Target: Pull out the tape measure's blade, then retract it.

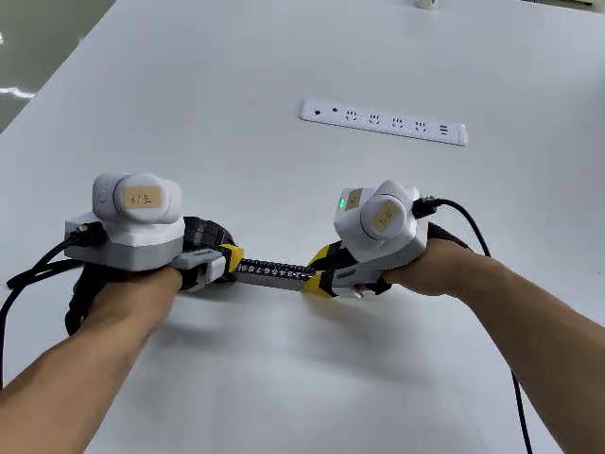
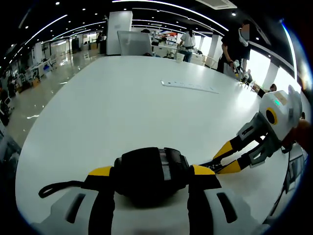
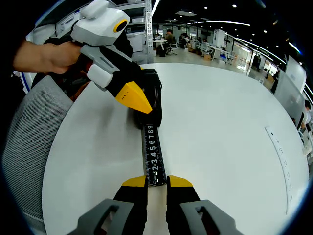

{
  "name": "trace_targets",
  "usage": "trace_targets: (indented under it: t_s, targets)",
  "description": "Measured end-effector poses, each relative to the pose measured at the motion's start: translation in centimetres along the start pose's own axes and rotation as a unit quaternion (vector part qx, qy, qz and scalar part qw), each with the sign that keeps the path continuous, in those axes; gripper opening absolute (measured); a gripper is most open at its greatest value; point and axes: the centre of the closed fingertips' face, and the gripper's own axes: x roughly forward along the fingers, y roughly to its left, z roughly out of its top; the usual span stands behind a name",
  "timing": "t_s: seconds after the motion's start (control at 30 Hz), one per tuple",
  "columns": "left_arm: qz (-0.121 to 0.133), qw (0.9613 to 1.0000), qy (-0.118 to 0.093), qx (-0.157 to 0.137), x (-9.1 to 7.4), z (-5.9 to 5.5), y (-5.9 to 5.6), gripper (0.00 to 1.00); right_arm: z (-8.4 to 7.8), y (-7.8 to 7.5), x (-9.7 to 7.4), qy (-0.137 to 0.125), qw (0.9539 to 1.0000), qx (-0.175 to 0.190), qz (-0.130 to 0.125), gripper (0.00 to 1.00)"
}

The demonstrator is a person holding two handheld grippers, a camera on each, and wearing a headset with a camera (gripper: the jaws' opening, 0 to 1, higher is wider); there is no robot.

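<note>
A black tape measure case (image 1: pixel 210 236) rests on the white table (image 1: pixel 284 95), and my left gripper (image 1: pixel 227 261) is shut on it. In the left gripper view the case (image 2: pixel 151 183) sits between the yellow-tipped jaws of the left gripper (image 2: pixel 151 170). A short length of black blade (image 1: pixel 274 272) with white numbers runs from the case to my right gripper (image 1: pixel 317 276). In the right gripper view the blade (image 3: pixel 152 152) lies flat on the table, and my right gripper (image 3: pixel 156 182) is shut on its tip. Beyond it are the case (image 3: pixel 151 100) and the left gripper (image 3: pixel 128 94).
A white power strip (image 1: pixel 383 121) lies further back on the table, right of centre. The case's black wrist strap (image 2: pixel 58 188) trails to the left. A grey mesh chair (image 3: pixel 24 147) stands at the table's near edge. People stand far off in the room.
</note>
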Motion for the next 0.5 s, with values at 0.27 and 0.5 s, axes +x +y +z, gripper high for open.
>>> trace_targets:
  t_s: [0.27,0.5]
  targets:
    - [-0.001,1.0000,0.000,0.000,0.0,0.0,0.0,0.55,1.4,0.4,1.1,-0.011,0.9999,-0.004,0.005,0.10]
    - [-0.002,1.0000,0.001,-0.002,0.1,0.0,0.0,0.55,2.6,0.5,2.2,-0.019,0.9998,-0.008,0.007,0.10]
